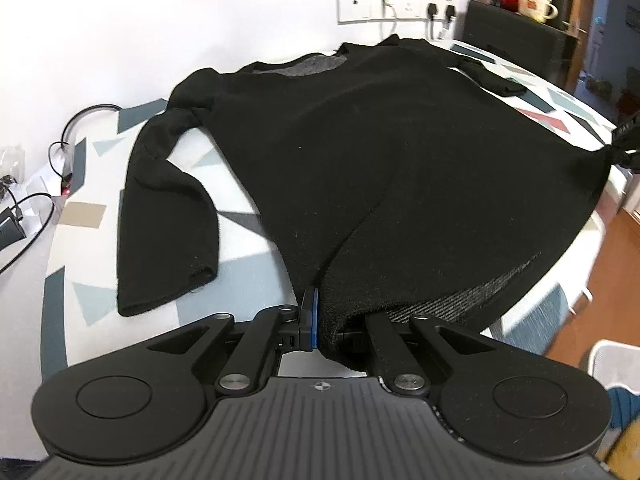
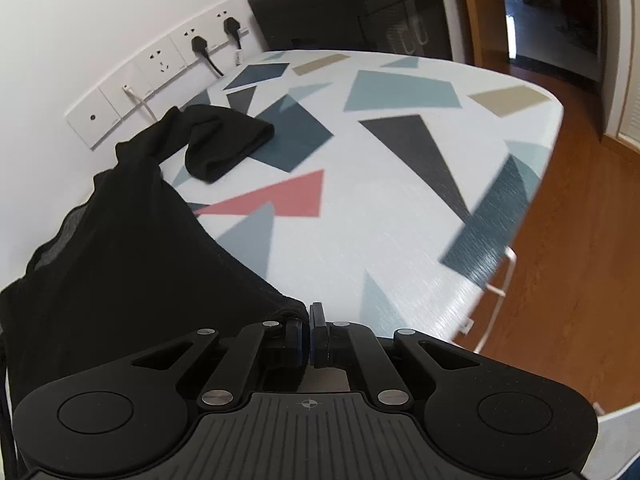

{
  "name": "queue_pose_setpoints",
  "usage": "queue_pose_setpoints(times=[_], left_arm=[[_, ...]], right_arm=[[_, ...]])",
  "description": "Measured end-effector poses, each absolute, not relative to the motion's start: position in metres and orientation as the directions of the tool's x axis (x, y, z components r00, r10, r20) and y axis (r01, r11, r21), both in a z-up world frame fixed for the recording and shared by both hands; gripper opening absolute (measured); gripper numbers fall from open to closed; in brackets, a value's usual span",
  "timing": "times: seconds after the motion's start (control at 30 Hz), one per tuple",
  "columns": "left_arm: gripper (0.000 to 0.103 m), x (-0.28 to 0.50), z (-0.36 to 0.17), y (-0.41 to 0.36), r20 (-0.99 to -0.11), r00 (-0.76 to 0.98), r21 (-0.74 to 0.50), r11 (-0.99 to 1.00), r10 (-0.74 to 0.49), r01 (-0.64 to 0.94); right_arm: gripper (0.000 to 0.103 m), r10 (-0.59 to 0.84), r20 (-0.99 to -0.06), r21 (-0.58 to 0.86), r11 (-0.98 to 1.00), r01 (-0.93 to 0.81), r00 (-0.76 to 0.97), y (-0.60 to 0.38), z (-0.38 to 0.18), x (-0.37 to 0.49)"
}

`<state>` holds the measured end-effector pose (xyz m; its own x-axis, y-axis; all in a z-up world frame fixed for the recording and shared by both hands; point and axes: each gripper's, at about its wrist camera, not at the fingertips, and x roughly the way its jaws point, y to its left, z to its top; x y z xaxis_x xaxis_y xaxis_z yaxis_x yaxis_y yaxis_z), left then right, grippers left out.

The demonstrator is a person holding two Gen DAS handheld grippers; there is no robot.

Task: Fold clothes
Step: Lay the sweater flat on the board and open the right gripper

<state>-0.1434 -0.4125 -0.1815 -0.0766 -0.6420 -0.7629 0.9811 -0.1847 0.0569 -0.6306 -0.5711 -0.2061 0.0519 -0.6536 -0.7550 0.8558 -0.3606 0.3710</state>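
A black long-sleeved sweater (image 1: 360, 152) lies spread on the patterned table (image 1: 80, 304), its hem lifted toward me. My left gripper (image 1: 320, 320) is shut on the hem's left corner; the cloth hides its right finger. My right gripper (image 2: 309, 332) is shut on the hem's other corner (image 2: 292, 308); it shows in the left wrist view at the far right (image 1: 624, 156). The sweater (image 2: 120, 260) hangs taut to the left in the right wrist view. One sleeve (image 1: 160, 216) lies flat at the left. The other sleeve's cuff (image 2: 228, 144) rests near the wall.
Cables (image 1: 68, 132) and small devices lie at the table's left end. Wall sockets (image 2: 168, 60) with plugs run along the wall. A black cabinet (image 2: 352, 8) stands behind the table. The table's edge (image 2: 520, 216) drops to a wooden floor (image 2: 568, 280).
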Motion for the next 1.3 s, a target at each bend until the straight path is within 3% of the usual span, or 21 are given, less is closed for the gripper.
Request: queue_pose_setpoints(times=[0.1, 0.17, 0.23, 0.27, 0.6, 0.8, 0.93, 1.2, 1.3], left_arm=[[0.007, -0.138, -0.184, -0.407, -0.779, -0.102, 0.015, -0.18, -0.619, 0.984], [0.01, -0.134, -0.186, -0.407, -0.786, -0.119, -0.026, -0.16, -0.607, 0.987], [0.011, -0.135, -0.186, -0.405, -0.78, -0.112, -0.017, -0.158, -0.616, 0.987], [0.013, -0.137, -0.187, -0.404, -0.779, -0.103, -0.003, -0.16, -0.619, 0.987], [0.023, -0.147, -0.191, -0.4, -0.787, -0.06, 0.031, -0.136, -0.614, 0.99], [0.033, -0.142, -0.187, -0.396, -0.772, -0.05, 0.016, -0.097, -0.634, 0.995], [0.033, -0.144, -0.186, -0.394, -0.765, -0.063, 0.01, -0.11, -0.641, 0.994], [0.033, -0.146, -0.189, -0.391, -0.763, -0.055, 0.024, -0.113, -0.644, 0.993], [0.033, -0.145, -0.188, -0.391, -0.762, -0.055, 0.019, -0.106, -0.646, 0.994]], right_arm=[[0.004, -0.666, -0.744, 0.403, -0.376, 0.835, 0.06, -0.558, -0.206, -0.639], [0.012, -0.664, -0.747, 0.372, -0.376, 0.849, 0.033, -0.552, -0.208, -0.64], [0.036, -0.666, -0.745, 0.282, -0.352, 0.893, -0.027, -0.549, -0.209, -0.634], [0.039, -0.67, -0.74, 0.234, -0.332, 0.914, -0.054, -0.547, -0.208, -0.63], [0.049, -0.734, -0.631, -0.13, -0.221, 0.967, -0.252, -0.511, -0.207, -0.581], [0.048, -0.749, -0.604, 0.153, -0.446, 0.882, -0.274, -0.489, -0.187, -0.612], [0.037, -0.781, -0.619, 0.354, -0.371, 0.858, -0.082, -0.481, -0.185, -0.624], [0.035, -0.74, -0.638, 0.53, -0.22, 0.819, 0.215, -0.48, -0.202, -0.587], [0.037, -0.716, -0.651, 0.51, -0.166, 0.844, 0.252, -0.481, -0.204, -0.565]])
